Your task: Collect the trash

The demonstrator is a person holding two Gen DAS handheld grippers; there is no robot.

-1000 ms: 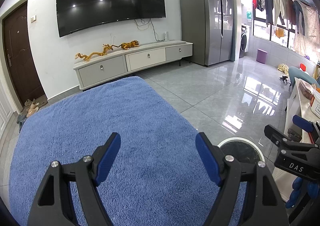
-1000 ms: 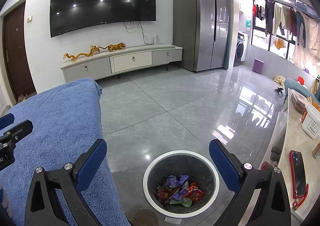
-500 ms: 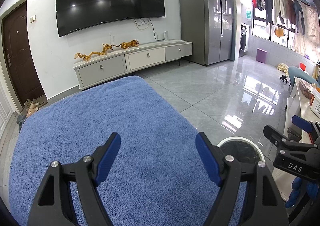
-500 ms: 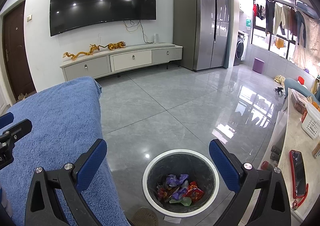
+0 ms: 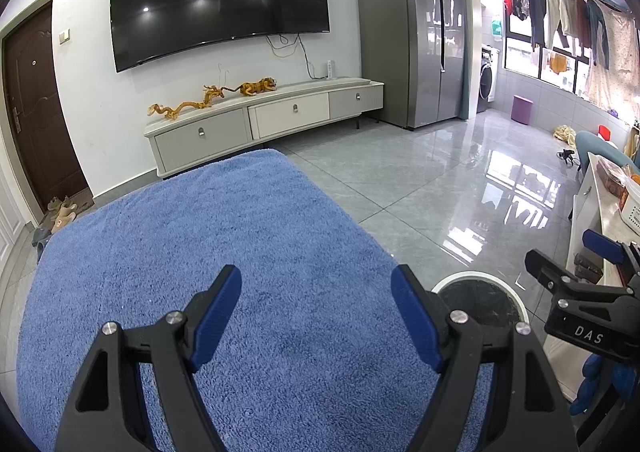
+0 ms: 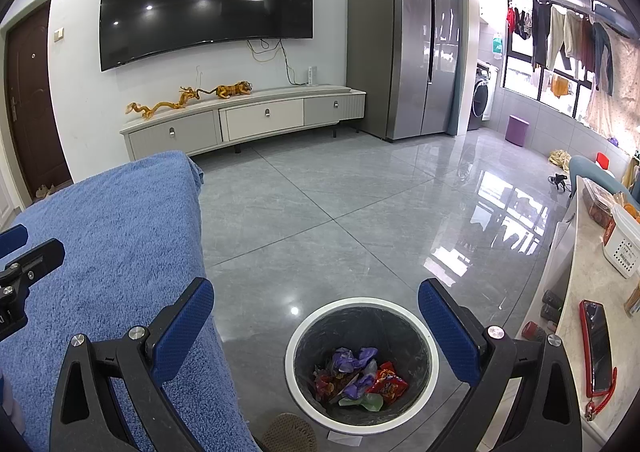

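1. From the left wrist: the left gripper (image 5: 316,292) hangs over the blue towel (image 5: 208,252), its jaws spread wide with nothing between the blue pads; the towel's top is bare; at about four o'clock the white rim of the trash bin (image 5: 480,278) peeks past the towel's edge; further round at three o'clock the right gripper (image 5: 568,264) shows side-on.

2. From the right wrist: the right gripper (image 6: 316,312) stands with jaws wide apart and empty; the trash bin (image 6: 298,332) sits on the grey floor (image 6: 360,211) at six o'clock, between the pads in view, crumpled wrappers (image 6: 360,376) lying at its bottom; the blue towel (image 6: 112,236) fills nine o'clock; a red-cased phone (image 6: 598,344) lies on the counter (image 6: 588,272) at four o'clock.
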